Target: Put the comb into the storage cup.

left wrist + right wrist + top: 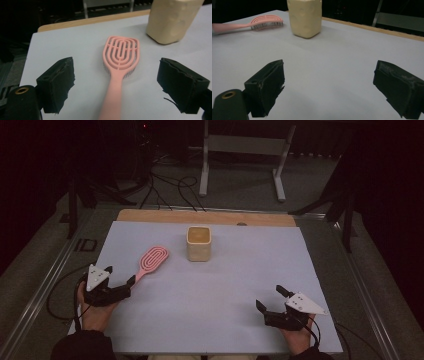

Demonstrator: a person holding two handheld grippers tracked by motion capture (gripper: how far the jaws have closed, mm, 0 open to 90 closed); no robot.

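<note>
Pink hairbrush (151, 259), cream container (199, 243), table (240, 285)

A: The brush (119, 65) looks like smooth pink plastic, slightly glossy, with dark bristles under the head.

B: And the cream box (199, 243) at the upper centre?

A: Matt, faintly dimpled on its sides; what it is made of I cannot tell.

B: The counter (210, 290)?

A: A smooth, matt pale sheet, with a bare wood strip along the far edge.

B: The jaws look like matt black foam, rough and torn at the edges.

A: Yes, and a brass-coloured metal ring (22, 90) sits at the lower left.
</note>
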